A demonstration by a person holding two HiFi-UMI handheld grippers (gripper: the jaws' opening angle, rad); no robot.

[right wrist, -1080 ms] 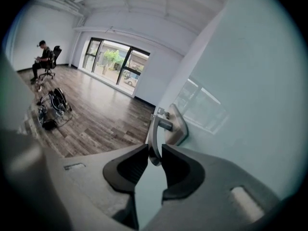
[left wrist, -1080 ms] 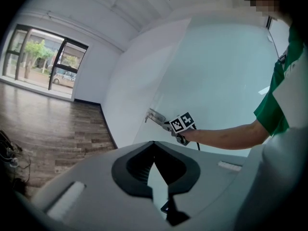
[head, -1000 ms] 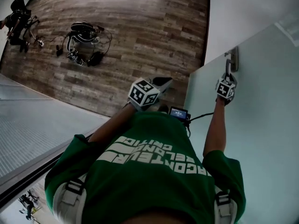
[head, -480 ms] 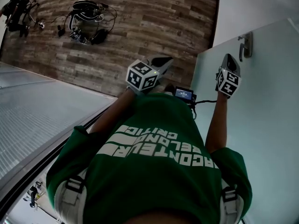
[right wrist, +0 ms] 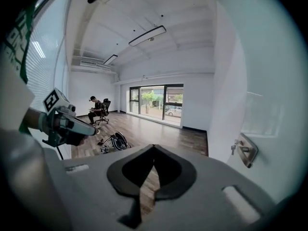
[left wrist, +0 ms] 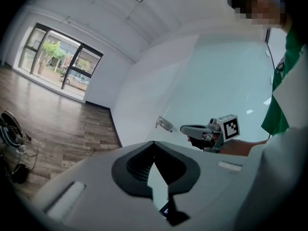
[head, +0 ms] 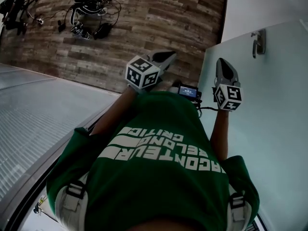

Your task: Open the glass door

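1. The glass door (head: 269, 105) stands at the person's right, a frosted pane with its handle (head: 259, 42) near the far edge.
2. It looks swung out of its frame. Past its edge the wooden floor (head: 144, 23) of the room lies in plain sight, and the person stands in the gap.
3. The right gripper (head: 223, 64) hangs in front of the pane, near the handle but clear of it. From that gripper's own view its fingers (right wrist: 125, 172) are closed tip to tip with nothing between them, and the handle sits off to the right with keys (right wrist: 233, 148) in the lock.
4. The left gripper (head: 166, 57) is held up at chest height, pointing toward the room. Its fingers (left wrist: 132, 165) are likewise closed on nothing.
5. My reading is that the opening is done or nearly so. The door is ajar enough to walk through and neither gripper is on it.
6. What may be left is a wider swing. I cannot tell from here how far the door can still travel.
7. A tangle of gear (head: 89, 18) lies on the floor well beyond the doorway, out of the door's path.
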